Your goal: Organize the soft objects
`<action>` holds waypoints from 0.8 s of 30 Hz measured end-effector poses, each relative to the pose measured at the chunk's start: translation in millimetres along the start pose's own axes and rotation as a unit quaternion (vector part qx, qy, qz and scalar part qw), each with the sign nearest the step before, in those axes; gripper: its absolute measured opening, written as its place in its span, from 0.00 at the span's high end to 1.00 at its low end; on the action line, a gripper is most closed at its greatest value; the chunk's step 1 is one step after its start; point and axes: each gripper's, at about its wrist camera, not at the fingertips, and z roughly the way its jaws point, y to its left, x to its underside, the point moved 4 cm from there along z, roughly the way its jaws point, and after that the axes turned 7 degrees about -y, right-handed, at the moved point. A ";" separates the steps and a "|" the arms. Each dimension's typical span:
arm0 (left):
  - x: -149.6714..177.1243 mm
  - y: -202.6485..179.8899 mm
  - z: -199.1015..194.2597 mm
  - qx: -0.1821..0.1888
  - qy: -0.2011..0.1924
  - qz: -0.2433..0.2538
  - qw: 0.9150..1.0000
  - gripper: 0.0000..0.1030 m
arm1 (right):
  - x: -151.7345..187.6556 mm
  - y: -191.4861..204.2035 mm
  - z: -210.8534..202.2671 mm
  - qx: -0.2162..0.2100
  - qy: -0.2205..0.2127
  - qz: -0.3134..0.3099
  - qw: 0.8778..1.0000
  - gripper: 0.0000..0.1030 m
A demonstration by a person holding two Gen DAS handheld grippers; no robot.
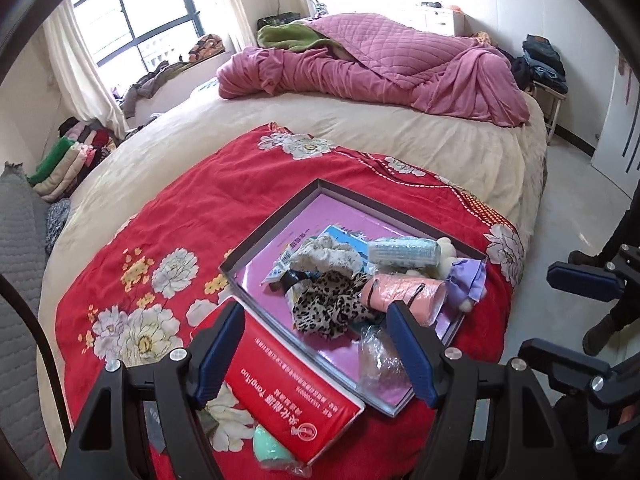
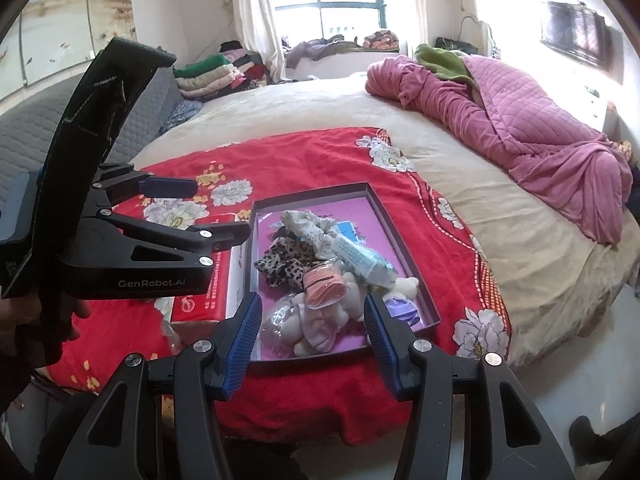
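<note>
Both grippers, left (image 1: 316, 354) and right (image 2: 312, 334), hung wide open, empty; approach the tray (image 2: 404, 216) slowly, grasping one soft item centrally.

leopard-print cloth (image 1: 330, 312) | crumpled, in tray (image 1: 276, 216) | pink roll (image 1: 404, 296) touching beside it

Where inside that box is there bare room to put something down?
The box's far corner is bare pink floor, bordered by two walls and the lace cloth. The near end is crowded: leopard-print cloth, pink roll, plush toy.
</note>
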 end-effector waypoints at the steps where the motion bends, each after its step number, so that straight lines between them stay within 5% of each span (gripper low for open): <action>1: 0.5 1.2 -1.1 -0.004 -0.001 -0.001 1.000 0.29 | 0.7 0.4 -1.0 0.002 0.000 -0.001 1.000 0.47; 24: 15.4 6.2 -16.4 -0.025 0.000 -0.012 1.000 0.29 | 4.5 13.4 -10.5 0.001 -0.003 -0.003 1.000 0.47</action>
